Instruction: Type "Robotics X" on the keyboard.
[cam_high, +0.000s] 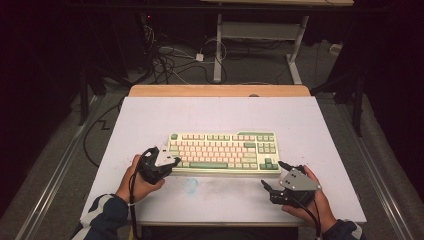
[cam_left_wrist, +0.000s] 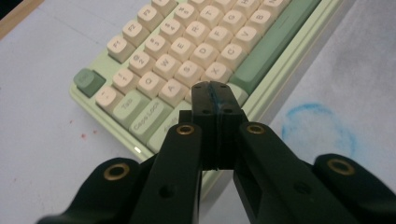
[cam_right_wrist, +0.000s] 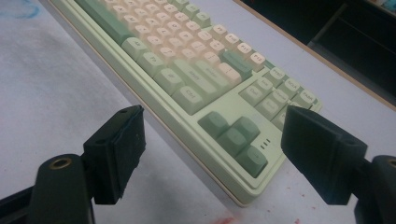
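Note:
A pale green keyboard (cam_high: 225, 150) with cream and green keys lies flat in the middle of the white table. My left gripper (cam_high: 174, 161) is at its front left corner, held by a hand. In the left gripper view its jaws (cam_left_wrist: 212, 100) are pressed together with nothing between them, tips over the keyboard (cam_left_wrist: 187, 51) near the left end of the space bar. My right gripper (cam_high: 272, 175) stands open just off the front right corner. In the right gripper view its gripper (cam_right_wrist: 215, 135) has pads spread wide on either side of the arrow-key corner of the keyboard (cam_right_wrist: 187, 70), touching nothing.
The white table top (cam_high: 220, 115) has a wooden strip (cam_high: 220, 90) along its far edge. A faint blue ring mark (cam_high: 190, 185) lies in front of the keyboard, between the two hands. Cables and desk legs (cam_high: 217, 60) stand on the floor beyond.

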